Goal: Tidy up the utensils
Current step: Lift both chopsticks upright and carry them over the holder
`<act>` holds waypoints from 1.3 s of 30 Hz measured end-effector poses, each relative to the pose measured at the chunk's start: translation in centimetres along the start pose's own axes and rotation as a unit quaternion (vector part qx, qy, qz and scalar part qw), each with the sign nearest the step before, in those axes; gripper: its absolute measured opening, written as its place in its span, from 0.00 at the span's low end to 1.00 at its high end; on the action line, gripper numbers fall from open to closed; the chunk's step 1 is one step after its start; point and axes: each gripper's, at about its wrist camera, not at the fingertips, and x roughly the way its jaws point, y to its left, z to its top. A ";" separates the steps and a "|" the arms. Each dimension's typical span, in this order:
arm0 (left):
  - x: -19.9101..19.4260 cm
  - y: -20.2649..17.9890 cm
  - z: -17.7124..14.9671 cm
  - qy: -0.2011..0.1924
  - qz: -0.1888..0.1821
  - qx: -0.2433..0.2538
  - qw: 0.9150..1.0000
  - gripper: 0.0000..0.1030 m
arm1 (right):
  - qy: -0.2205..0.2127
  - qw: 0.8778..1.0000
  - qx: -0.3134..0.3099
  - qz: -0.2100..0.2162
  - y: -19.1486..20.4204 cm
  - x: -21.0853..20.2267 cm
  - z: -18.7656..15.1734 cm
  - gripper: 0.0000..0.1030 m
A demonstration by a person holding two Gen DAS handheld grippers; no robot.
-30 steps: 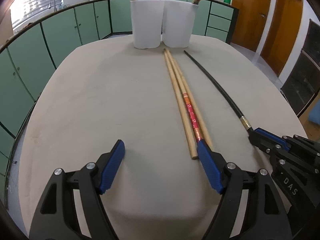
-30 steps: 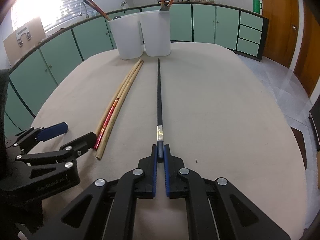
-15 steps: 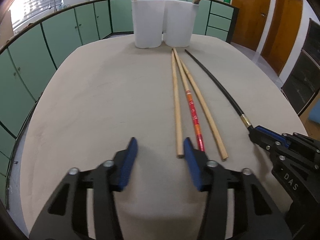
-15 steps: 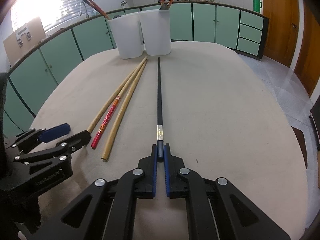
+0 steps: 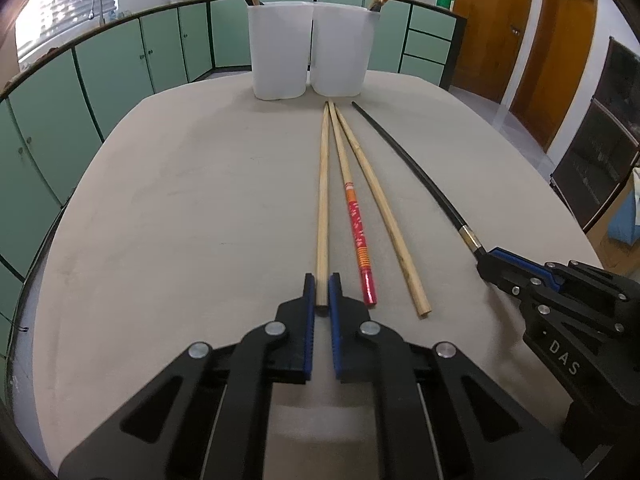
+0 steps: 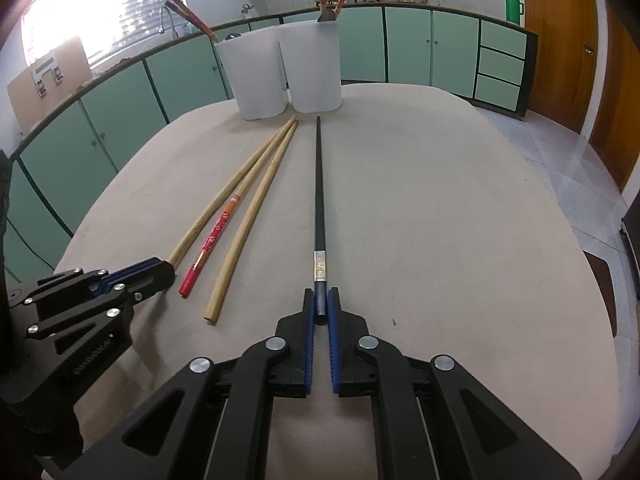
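A broad table with rounded corners, covered in a matte beige surface faintly mottled like cloth or stone, fills both views. At its far edge stand two tall white plastic cups, smooth, slightly tapered and touching side by side; red and dark stick ends poke out of each at a slant. The left gripper, black angular plastic with ribbed blue pads and round silver bolts, is closed on the near end of a plain wooden chopstick, a pale, round, straight stick that runs along the table toward the cups. The right gripper, of the same build, is clamped on the near end of a black chopstick, a slim glossy rod tapering to a fine tip near the cups, with a shiny silver band just ahead of the pads. Between these two lie two more sticks on the table: a wooden one with a red patterned handle, marked with orange stripes, and another bare wooden chopstick, its grain slightly rough. The three light sticks fan out from almost touching tips near the cups, while the black one lies apart to their right.
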 end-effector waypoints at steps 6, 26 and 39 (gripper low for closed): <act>-1.4 0.1 0.8 -0.016 0.004 0.003 1.000 0.06 | -0.014 1.000 0.000 -0.002 -0.3 -1.2 0.4 0.06; -10.8 0.1 8.3 -0.161 -0.004 0.018 0.987 0.06 | -0.123 0.992 -0.029 0.015 -0.4 -9.8 8.1 0.06; -14.1 -0.1 12.9 -0.203 -0.036 0.026 0.978 0.06 | -0.158 0.984 -0.071 0.048 0.6 -13.8 14.4 0.06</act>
